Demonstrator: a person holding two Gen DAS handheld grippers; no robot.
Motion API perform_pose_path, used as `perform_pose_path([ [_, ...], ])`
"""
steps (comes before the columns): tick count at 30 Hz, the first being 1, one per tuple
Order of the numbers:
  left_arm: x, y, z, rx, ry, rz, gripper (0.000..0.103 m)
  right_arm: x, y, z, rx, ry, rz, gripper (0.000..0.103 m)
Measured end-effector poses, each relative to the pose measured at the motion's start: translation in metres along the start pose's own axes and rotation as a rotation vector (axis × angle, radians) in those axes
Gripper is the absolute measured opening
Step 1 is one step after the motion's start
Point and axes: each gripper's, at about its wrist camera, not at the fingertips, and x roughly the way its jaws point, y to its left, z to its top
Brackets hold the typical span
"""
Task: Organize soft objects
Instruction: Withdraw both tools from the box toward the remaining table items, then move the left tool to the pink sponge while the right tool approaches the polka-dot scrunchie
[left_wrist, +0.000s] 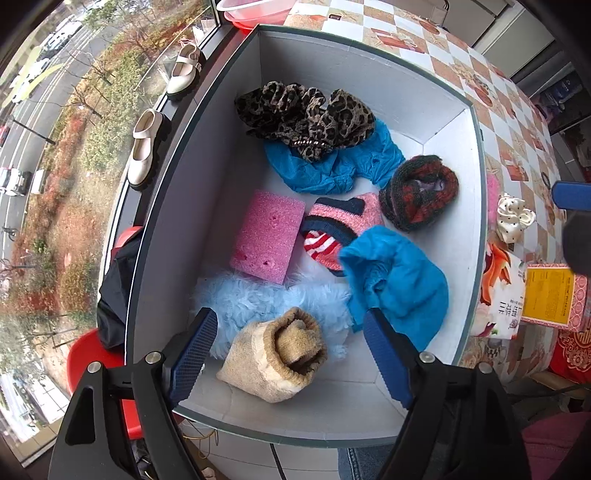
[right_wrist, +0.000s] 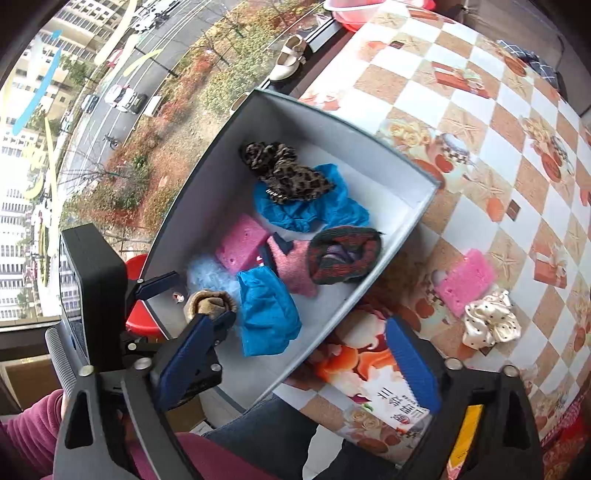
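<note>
A grey box (left_wrist: 207, 155) holds several soft items: a leopard scrunchie (left_wrist: 303, 114), blue cloths (left_wrist: 399, 284), a pink sponge (left_wrist: 267, 236), a pink striped sock (left_wrist: 340, 229), a red-green knit roll (left_wrist: 421, 192), light blue fluff (left_wrist: 258, 299) and a beige rolled sock (left_wrist: 280, 354). My left gripper (left_wrist: 291, 350) is open, its fingers either side of the beige sock, above the box's near end. My right gripper (right_wrist: 306, 362) is open over the box's near edge (right_wrist: 332, 332). A pink sponge (right_wrist: 465, 280) and a cream dotted scrunchie (right_wrist: 491, 321) lie on the table, right of the box.
The checkered tablecloth (right_wrist: 480, 110) covers the table. A floral tissue pack (right_wrist: 373, 384) and a yellow-pink box (left_wrist: 554, 299) lie near the box. A red basin (left_wrist: 255, 14) sits at the far end. A window with shoes (left_wrist: 147, 147) on the sill is at left. A red stool (left_wrist: 92, 354) stands below.
</note>
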Motion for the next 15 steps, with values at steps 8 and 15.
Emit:
perform_pose_path([
  [8,-0.033,-0.041,0.027,0.107,-0.046,-0.155,0.085,-0.053,-0.103,-0.006,0.145,0.034,-0.087,0.102],
  [15,-0.049,-0.092,0.042,0.218,-0.034,-0.191,0.085,-0.025,-0.182,-0.005,0.114,0.223,-0.237,0.102],
])
